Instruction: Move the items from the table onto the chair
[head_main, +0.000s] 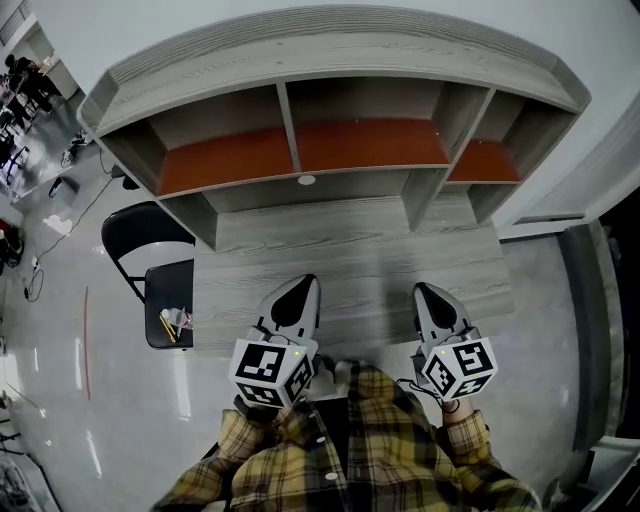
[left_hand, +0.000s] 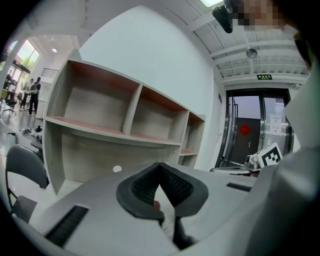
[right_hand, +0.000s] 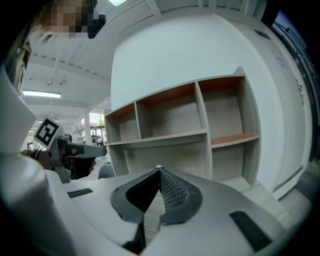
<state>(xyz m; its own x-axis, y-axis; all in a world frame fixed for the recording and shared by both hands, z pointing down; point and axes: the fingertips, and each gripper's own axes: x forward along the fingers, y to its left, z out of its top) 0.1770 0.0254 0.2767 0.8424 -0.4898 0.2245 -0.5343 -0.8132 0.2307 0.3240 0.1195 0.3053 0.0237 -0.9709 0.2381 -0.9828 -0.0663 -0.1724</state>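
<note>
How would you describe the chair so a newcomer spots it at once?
Find the grey wood desk with the orange-shelved hutch. At its left end stands the chair on the pale floor. Its black seat and curved back stand out, with small yellow items on the seat.

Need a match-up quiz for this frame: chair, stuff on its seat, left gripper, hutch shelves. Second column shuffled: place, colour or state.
1. chair
2. small items
3. left gripper
4. hutch shelves

A. orange-red
B. shut, nothing between the jaws
C. lying on the chair seat
D. standing left of the desk

Pairs: 1-D, 2-C, 3-B, 4-A
</note>
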